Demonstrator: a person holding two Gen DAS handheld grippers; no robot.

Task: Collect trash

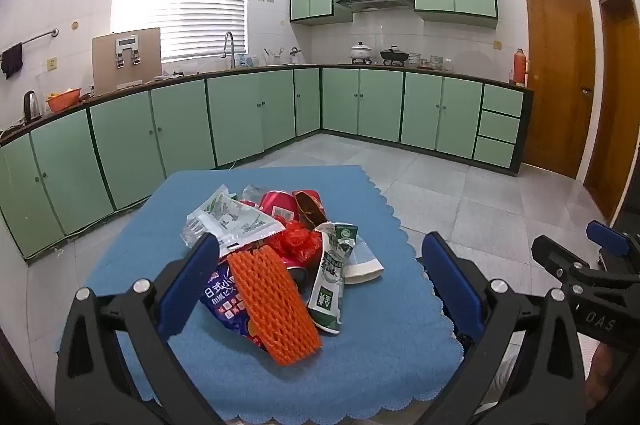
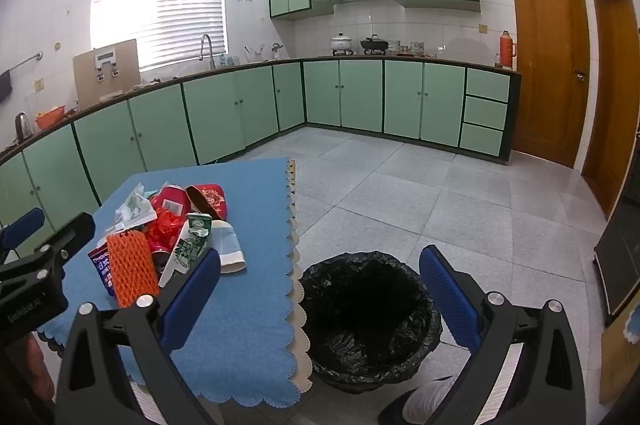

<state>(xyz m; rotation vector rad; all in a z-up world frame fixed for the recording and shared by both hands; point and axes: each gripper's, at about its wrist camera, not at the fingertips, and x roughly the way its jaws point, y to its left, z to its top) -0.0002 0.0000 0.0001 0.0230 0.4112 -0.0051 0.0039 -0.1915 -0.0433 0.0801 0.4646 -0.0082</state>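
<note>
A pile of trash lies on the blue tablecloth [image 1: 380, 353]: an orange foam net [image 1: 276, 305], a green-white milk carton [image 1: 332, 289], a white-green wrapper [image 1: 232, 221], red crumpled plastic [image 1: 296, 241] and a red can [image 1: 280, 203]. My left gripper [image 1: 320, 281] is open, held just before the pile, empty. My right gripper [image 2: 320, 285] is open and empty, held above a bin lined with a black bag [image 2: 368, 317] on the floor right of the table. The pile shows in the right wrist view too, with the foam net [image 2: 130, 271] nearest.
The table [image 2: 240, 325] stands in a kitchen with green cabinets [image 1: 240, 121] along the far walls. Grey tiled floor [image 2: 460, 193] spreads to the right. Wooden doors [image 2: 548, 61] stand at the far right. The right gripper's body shows in the left wrist view [image 1: 580, 273].
</note>
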